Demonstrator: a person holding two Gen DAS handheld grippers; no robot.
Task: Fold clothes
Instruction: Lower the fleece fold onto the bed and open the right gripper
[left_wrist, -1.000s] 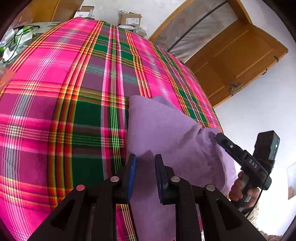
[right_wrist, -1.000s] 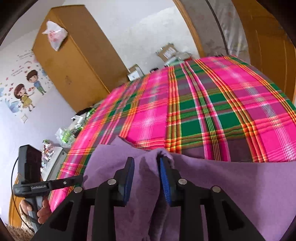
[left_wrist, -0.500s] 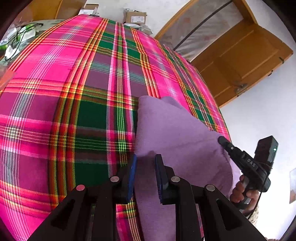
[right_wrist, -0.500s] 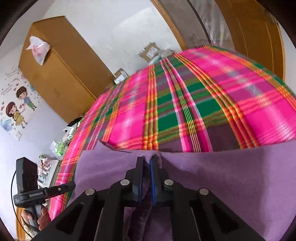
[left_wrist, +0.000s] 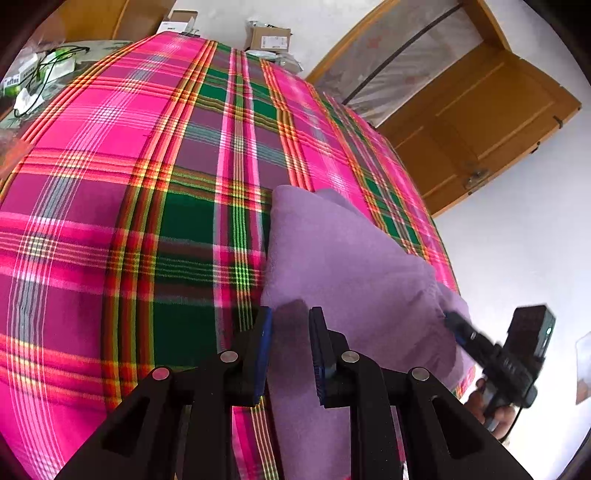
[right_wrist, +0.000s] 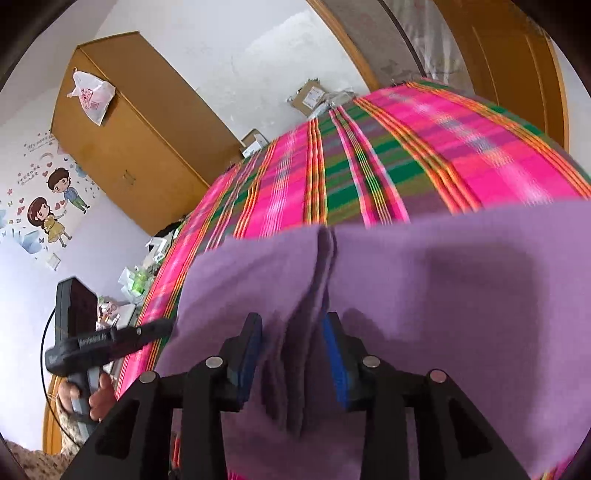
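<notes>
A purple cloth (left_wrist: 343, 258) lies on the pink and green plaid bed cover (left_wrist: 147, 184), near its front edge. My left gripper (left_wrist: 290, 332) is open, and its fingers straddle the cloth's near left edge with fabric in the gap. My right gripper (right_wrist: 291, 343) is open too. A pinched ridge of the purple cloth (right_wrist: 461, 295) stands between its blue pads (right_wrist: 334, 354), which are apart from it. In the left wrist view the right gripper (left_wrist: 452, 323) shows at the cloth's right edge. In the right wrist view the left gripper (right_wrist: 164, 326) shows at the cloth's left edge.
A wooden door (left_wrist: 480, 122) stands right of the bed and a wooden wardrobe (right_wrist: 136, 147) behind it. Cardboard boxes (left_wrist: 271, 37) sit beyond the far edge. A cluttered side table with cables (left_wrist: 33, 77) is at the far left. A hand (right_wrist: 92, 395) holds the left gripper.
My right gripper shut on a fold of the purple cloth half a second ago and has since opened, leaving a raised ridge. The left gripper kept its gap and crept slightly forward.
</notes>
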